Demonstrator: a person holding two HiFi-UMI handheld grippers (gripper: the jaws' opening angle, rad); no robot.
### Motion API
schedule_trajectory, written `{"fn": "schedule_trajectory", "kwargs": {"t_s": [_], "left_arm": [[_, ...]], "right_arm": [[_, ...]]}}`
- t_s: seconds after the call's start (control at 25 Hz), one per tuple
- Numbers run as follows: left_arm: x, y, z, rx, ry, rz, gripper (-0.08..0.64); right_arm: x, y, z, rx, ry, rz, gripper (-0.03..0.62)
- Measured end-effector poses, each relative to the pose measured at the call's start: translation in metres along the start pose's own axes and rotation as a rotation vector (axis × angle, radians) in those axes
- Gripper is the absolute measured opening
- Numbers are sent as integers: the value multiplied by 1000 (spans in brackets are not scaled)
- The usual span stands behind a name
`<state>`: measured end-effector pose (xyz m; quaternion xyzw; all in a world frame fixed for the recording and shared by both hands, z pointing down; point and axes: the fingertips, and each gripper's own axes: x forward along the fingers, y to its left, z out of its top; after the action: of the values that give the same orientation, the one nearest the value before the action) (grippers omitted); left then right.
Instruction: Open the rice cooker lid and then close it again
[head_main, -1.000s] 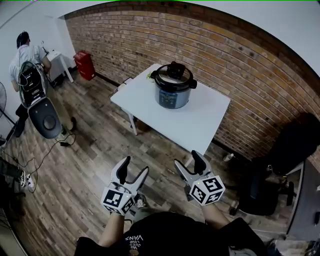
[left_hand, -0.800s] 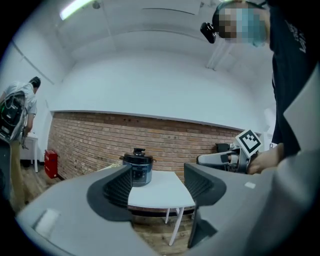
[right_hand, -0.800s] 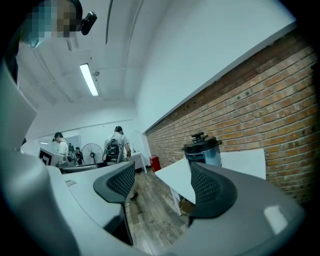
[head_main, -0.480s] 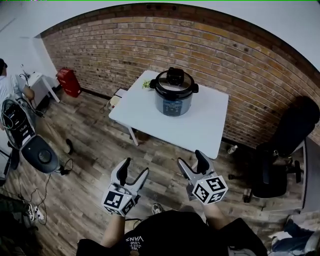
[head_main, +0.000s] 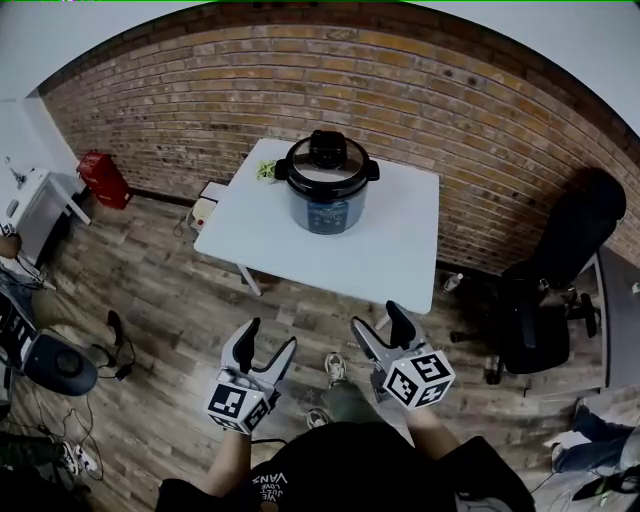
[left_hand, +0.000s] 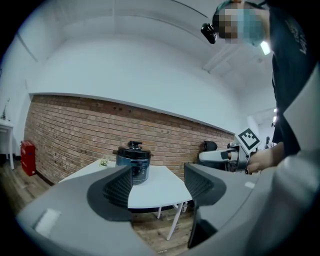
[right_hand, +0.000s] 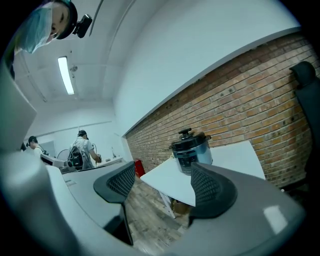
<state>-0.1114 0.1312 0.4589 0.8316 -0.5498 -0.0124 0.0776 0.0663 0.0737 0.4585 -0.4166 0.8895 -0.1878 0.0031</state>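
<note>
A room with a brick wall (head_main: 200, 90) and a wooden floor (head_main: 170, 310) is seen from above. A white table (head_main: 390, 250) is set against the wall, and a dark cooker (head_main: 327, 185) stands on it towards the far side, near the wall. Its lid (head_main: 327, 160) is shut, with a black knob on top. A small green plant (head_main: 266, 171) is seen just beside the cooker, and a black chair (head_main: 560, 270) is placed to the right of the table.

Both grippers are held low, close to the body and well apart from the table. The left gripper (head_main: 270, 335) is spread wide with nothing between its jaws, and so is the right gripper (head_main: 378, 318). In each gripper view the cooker is framed in the distance.

Compared with a second ago, the table and cooker are now centred ahead and nearer to the grippers, while the grippers are kept in the same spread pose. A walk towards the table is suggested. The task is judged not yet begun: the lid is untouched, and more ground must be covered before it can be reached.
</note>
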Motion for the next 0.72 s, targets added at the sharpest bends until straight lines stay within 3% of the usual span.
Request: {"fn": "schedule_trajectory", "kwargs": {"t_s": [0.4,0.72], "left_arm": [[73,56,22,75,7,11,301],[147,94,40,91,2,1,301]], "right_arm": [[90,-48,24,-2,5,20,342],[160,-82,54,-15,16,45,342]]}}
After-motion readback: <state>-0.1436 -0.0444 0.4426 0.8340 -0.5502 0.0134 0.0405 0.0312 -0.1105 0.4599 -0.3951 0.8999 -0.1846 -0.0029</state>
